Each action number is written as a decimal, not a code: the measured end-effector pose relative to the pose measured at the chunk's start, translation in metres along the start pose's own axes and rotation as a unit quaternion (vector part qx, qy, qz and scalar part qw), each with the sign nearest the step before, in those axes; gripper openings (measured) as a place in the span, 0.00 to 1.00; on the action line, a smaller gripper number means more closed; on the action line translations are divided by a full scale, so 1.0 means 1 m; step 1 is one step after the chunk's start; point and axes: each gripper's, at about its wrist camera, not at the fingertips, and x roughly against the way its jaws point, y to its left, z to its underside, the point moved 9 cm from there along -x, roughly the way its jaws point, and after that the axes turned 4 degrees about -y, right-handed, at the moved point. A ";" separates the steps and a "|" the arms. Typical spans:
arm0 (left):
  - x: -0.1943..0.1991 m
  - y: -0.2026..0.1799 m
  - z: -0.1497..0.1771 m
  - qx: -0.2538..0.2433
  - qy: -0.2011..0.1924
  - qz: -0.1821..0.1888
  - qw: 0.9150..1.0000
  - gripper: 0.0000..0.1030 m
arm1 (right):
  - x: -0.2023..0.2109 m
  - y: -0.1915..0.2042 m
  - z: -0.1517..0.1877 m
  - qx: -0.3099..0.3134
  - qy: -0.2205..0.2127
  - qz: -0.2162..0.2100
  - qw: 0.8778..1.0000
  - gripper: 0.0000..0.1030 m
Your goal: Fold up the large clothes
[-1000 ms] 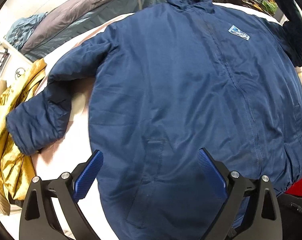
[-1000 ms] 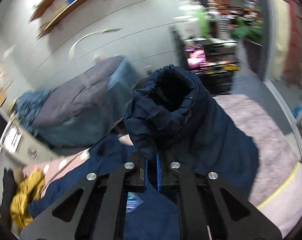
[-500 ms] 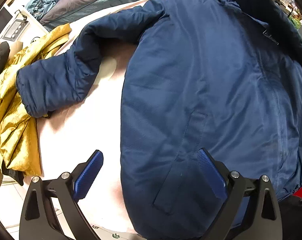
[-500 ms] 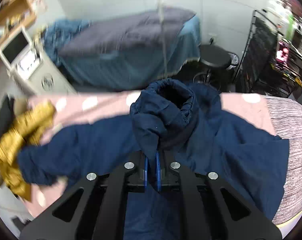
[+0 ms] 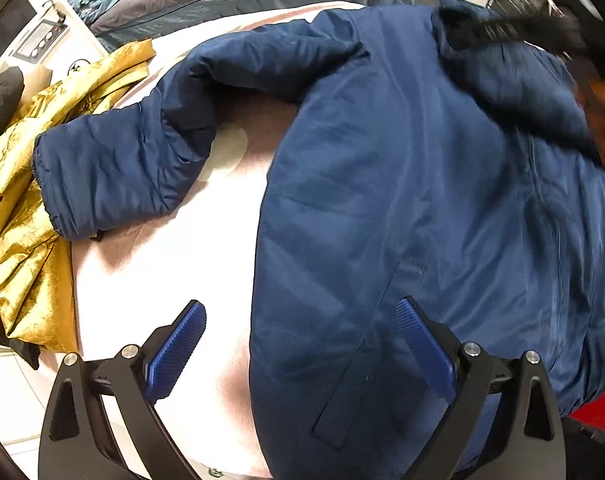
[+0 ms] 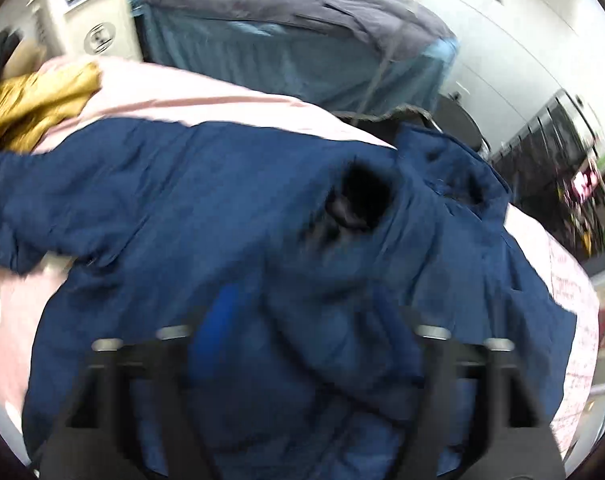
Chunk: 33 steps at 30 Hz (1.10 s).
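My left gripper point(image 5: 298, 344) hangs wide open above the padded navy-blue jacket point(image 5: 422, 200) spread on the pale pink bed point(image 5: 174, 280), while my right gripper's point(image 6: 302, 344) jaws are opening over its folded-in sleeve point(image 6: 354, 200).

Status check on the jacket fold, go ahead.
Left claw open, empty, over jacket hem. Right claw opening, sleeve dropped across navy jacket. Other sleeve still out, touching gold garment.
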 end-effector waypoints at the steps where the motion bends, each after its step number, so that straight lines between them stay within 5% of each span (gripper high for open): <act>1: -0.001 0.001 -0.003 0.003 -0.001 0.001 1.000 0.91 | 0.005 0.007 0.000 0.016 -0.012 0.000 1.000 0.75; 4: -0.001 -0.003 -0.022 0.004 -0.011 0.008 1.000 0.91 | 0.024 0.023 0.006 0.050 -0.038 -0.007 0.998 0.75; 7: 0.000 -0.019 -0.050 -0.006 -0.032 0.036 0.999 0.91 | 0.033 0.008 0.022 0.019 -0.035 -0.023 0.999 0.75; 14: 0.002 -0.097 -0.152 -0.042 -0.091 0.137 0.985 0.89 | 0.039 -0.100 0.078 -0.136 0.008 0.013 0.991 0.75; 19: -0.028 -0.161 -0.214 -0.118 -0.096 0.141 0.978 0.89 | 0.048 -0.154 0.121 -0.223 0.031 0.024 0.974 0.75; 20: -0.040 -0.170 -0.221 -0.135 -0.086 0.135 0.978 0.86 | 0.051 -0.161 0.128 -0.236 0.032 0.026 0.971 0.75; 22: -0.061 -0.184 -0.224 -0.170 -0.061 0.129 0.975 0.63 | 0.057 -0.170 0.139 -0.250 0.032 0.029 0.967 0.75; 24: -0.076 -0.197 -0.219 -0.198 -0.033 0.139 0.970 0.26 | 0.061 -0.173 0.146 -0.255 0.031 0.032 0.966 0.75; 25: -0.075 -0.201 -0.215 -0.208 -0.027 0.149 0.966 0.18 | 0.063 -0.175 0.149 -0.257 0.031 0.034 0.965 0.75; 30: -0.026 -0.191 -0.207 -0.227 -0.104 0.163 0.954 0.10 | 0.068 -0.200 0.156 -0.289 0.031 0.051 0.955 0.75; 33: -0.009 -0.163 -0.192 -0.210 -0.123 0.164 0.956 0.10 | 0.073 -0.216 0.155 -0.321 0.024 0.045 0.946 0.75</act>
